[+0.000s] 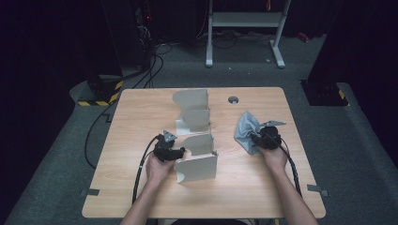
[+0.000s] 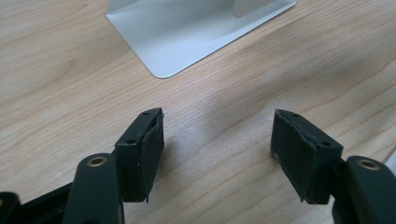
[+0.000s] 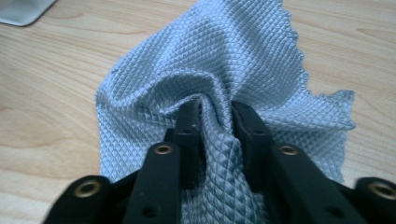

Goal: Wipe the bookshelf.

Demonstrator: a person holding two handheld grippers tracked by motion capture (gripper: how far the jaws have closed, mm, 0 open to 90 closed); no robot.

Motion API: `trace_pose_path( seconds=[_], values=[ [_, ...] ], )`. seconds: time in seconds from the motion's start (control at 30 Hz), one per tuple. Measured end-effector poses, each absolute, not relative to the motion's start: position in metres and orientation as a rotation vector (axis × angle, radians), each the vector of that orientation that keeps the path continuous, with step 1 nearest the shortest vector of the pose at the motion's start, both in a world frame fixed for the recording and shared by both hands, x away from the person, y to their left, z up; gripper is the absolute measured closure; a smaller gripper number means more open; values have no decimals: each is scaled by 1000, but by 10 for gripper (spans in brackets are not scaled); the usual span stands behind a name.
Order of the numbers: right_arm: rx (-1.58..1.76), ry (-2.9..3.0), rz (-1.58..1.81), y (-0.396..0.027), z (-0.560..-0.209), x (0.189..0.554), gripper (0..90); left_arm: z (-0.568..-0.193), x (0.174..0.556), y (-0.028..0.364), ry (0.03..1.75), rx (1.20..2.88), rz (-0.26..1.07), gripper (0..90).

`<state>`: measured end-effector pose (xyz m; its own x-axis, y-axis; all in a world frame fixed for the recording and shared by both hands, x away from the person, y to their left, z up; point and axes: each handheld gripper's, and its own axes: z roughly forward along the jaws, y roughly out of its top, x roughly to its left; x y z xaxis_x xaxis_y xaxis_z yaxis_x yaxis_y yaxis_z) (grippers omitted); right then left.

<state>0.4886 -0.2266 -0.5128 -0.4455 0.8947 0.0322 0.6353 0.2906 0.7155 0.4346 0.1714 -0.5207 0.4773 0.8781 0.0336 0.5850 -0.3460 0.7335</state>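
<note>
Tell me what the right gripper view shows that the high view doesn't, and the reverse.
The right gripper view shows the blue cloth's diamond weave, its zigzag edge, and a bunched fold between the right gripper's black pads. The high view shows the left gripper beside the beige rack, the round grommet and the whole table. Both show the cloth, the gripper on it and the wooden tabletop.
</note>
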Motion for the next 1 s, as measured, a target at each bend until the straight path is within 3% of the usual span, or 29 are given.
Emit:
trace_pose_path(
  seconds=[0.03,0.23,1.0],
  values=[
    [1366,2186,958,-226,-510,485,646,-516,435,173,1194,2055,582,353],
    [1310,2127,1021,-228,-491,472,555,-506,436,178,1188,1998,568,366],
    [1243,2218,1170,-207,-492,444,553,-459,467,167,1080,1973,590,395]
  ],
)
